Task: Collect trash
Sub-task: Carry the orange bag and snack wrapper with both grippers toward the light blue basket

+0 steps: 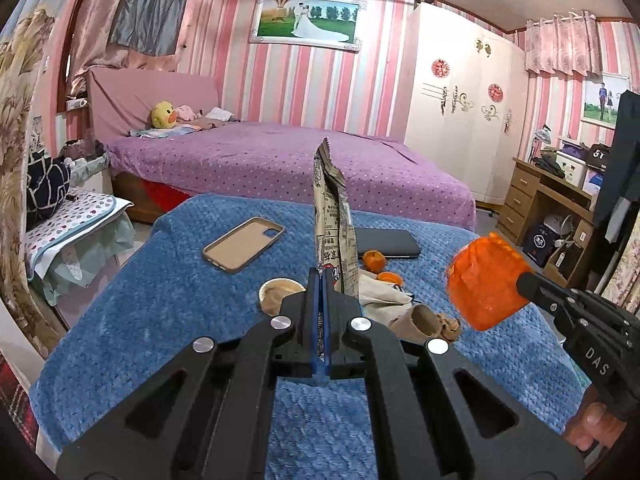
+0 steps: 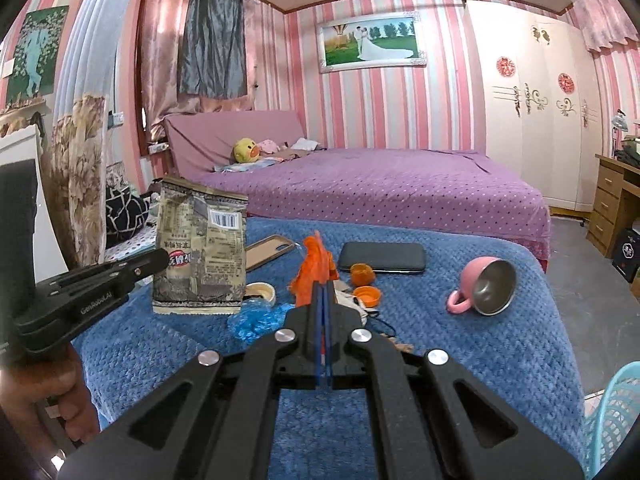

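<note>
My left gripper point(image 1: 323, 280) is shut on a beige printed snack bag point(image 1: 334, 224), held upright above the blue blanket point(image 1: 168, 304); the same bag point(image 2: 200, 248) hangs at the left of the right wrist view. My right gripper point(image 2: 323, 286) is shut on a crumpled orange wrapper point(image 2: 314, 264), which shows as an orange lump point(image 1: 484, 284) at the right of the left wrist view. On the blanket below lie orange peels point(image 2: 362, 282), a crumpled blue wrapper point(image 2: 254, 318), nut shells point(image 1: 450, 326) and a paper cup point(image 1: 418, 322).
A phone case point(image 1: 244, 244), a dark phone point(image 2: 382, 257), a roll of tape point(image 2: 260, 292) and a tipped pink mug point(image 2: 484, 286) also rest on the blanket. A teal basket point(image 2: 616, 420) stands at the lower right. A purple bed point(image 1: 288, 160) lies behind.
</note>
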A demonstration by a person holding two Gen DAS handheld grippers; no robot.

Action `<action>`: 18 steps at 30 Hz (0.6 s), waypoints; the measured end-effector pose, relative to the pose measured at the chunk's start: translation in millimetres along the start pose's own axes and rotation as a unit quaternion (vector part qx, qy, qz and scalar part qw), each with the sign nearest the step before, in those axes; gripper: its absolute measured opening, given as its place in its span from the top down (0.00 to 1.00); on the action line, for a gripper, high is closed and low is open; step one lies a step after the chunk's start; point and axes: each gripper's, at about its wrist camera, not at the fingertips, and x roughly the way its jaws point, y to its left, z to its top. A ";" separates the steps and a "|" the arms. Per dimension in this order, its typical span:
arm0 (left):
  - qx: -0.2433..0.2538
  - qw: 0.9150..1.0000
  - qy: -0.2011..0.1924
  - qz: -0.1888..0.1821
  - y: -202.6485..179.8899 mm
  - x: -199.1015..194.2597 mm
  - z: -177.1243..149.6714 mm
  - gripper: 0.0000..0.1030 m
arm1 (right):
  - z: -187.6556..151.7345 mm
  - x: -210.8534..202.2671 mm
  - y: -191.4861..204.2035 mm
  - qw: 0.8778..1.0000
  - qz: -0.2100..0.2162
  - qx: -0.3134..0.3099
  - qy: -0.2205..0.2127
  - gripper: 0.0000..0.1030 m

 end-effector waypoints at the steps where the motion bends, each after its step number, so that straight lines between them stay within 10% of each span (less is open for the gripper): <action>1: 0.002 1.000 0.001 -0.001 -2.8 0.0 0.1 1.00 | 0.5 -1.1 -1.7 1.000 -0.001 0.001 0.000 1.00; 18: 0.011 0.999 -0.002 -0.030 -42.5 -5.5 -1.4 1.00 | 5.5 -32.2 -41.0 0.999 -0.035 0.018 -0.019 1.00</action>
